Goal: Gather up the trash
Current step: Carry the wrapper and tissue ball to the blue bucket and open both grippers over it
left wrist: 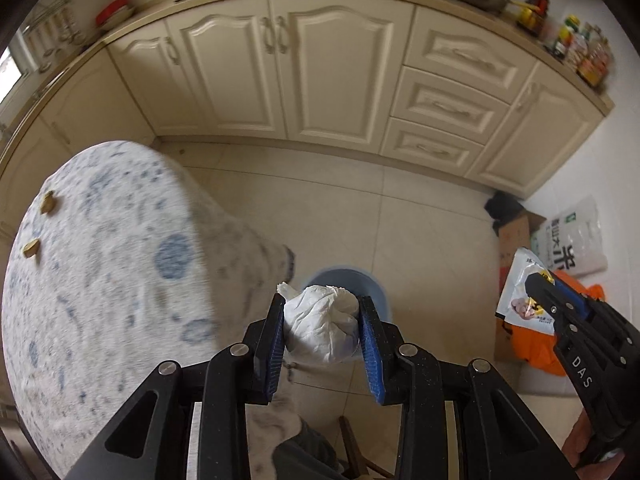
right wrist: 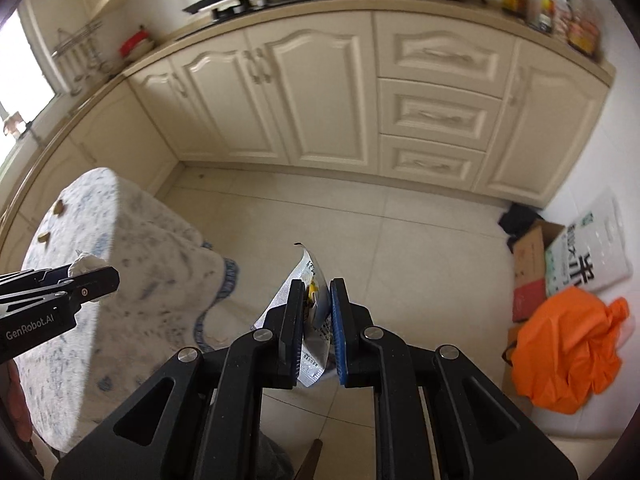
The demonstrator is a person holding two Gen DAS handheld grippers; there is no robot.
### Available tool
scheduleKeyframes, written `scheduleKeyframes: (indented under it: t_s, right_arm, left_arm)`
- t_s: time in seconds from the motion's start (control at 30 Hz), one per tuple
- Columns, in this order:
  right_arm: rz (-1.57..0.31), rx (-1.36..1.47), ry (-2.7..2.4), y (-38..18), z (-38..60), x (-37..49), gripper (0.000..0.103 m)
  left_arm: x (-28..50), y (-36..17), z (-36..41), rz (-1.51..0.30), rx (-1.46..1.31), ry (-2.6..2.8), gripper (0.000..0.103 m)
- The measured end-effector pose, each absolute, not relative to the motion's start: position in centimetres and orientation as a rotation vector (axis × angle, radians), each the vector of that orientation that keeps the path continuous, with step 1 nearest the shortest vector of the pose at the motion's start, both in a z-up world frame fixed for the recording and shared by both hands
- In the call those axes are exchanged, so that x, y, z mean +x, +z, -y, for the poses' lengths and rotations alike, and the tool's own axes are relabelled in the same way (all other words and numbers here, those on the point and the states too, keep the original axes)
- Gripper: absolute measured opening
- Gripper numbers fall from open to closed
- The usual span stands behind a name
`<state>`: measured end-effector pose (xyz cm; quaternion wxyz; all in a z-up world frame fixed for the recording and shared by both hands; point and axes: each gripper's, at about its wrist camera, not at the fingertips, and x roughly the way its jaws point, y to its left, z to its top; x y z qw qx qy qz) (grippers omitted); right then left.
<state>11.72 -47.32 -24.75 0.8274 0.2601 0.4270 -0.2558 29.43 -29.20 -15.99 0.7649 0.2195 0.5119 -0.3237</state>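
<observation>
- Over the kitchen floor, beside the cloth-covered surface [left wrist: 100, 280]: you are carrying two pieces of trash at once, one in each claw.
- Left claw [left wrist: 321, 320]: its jaws are clamping a crumpled white tissue wad [left wrist: 320, 326], which is bulging out between the blue pads.
- Blue bin [left wrist: 376, 292]: it is sitting on the floor directly beyond the wad in the left wrist view, its rim partly hidden behind the tissue. How high above it you are holding the wad cannot be told.
- Right claw [right wrist: 317, 308]: its jaws are pinching a flattened printed snack wrapper [right wrist: 306, 276], which is sticking up and out past the fingertips. In the left wrist view this claw is hanging well to the right of the bin.
- Two small brownish scraps [left wrist: 48, 202] and [left wrist: 31, 247]: they are lying on the cloth near its far-left edge, well apart from both claws. What they are is too blurred to tell.
- Orange plastic bag [right wrist: 568, 348], cardboard box [right wrist: 532, 264] and white rice sack [right wrist: 588, 252]: they are resting against the right-hand wall.
- Step in hand, as a judgement: you are bringing the tissue to the bin for the drop, with the wrapper waiting its turn.
- Next move, as a judgement: you are needing to centre the left claw over the bin mouth before parting its jaws, then swing the right claw leftward over the same opening. The light wrapper is likely to flutter, so release low.
</observation>
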Motion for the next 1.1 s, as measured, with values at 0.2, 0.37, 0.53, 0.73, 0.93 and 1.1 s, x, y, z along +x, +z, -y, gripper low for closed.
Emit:
scheduleKeyframes:
  t_s: [0.2, 0.37, 0.53, 0.73, 0.93, 1.1]
  right_arm:
    - [-0.91, 0.604, -0.639, -25.7, 50.1, 7.4, 0.013]
    - [-0.926, 0.62, -0.696, -26.6, 51.3, 5.0, 0.013]
    - [-0.949, 0.64, -0.709, -27.7, 51.8, 4.4, 0.013]
    - [-0.976, 0.641, -0.681, -28.6, 51.6, 5.4, 0.013]
    - [-0.995, 0.635, -0.657, -29.4, 51.1, 6.8, 0.013]
    - [-1.011, 0.636, -0.647, -29.7, 51.0, 7.9, 0.013]
  left_arm:
    - [27.7, -18.2, 33.8, -1.126, 0.541, -0.767, 0.031]
    - [27.3, -20.5, 36.7, -1.149, 0.577, -0.816, 0.033]
    - [28.0, -23.2, 38.7, -1.154, 0.628, -0.792, 0.033]
    - [29.1, -24.9, 40.1, -1.196, 0.621, -0.74, 0.042]
    - [30.2, -24.5, 40.4, -1.186, 0.59, -0.721, 0.082]
    - [30.4, -24.6, 39.6, -1.184, 0.594, -0.706, 0.082]
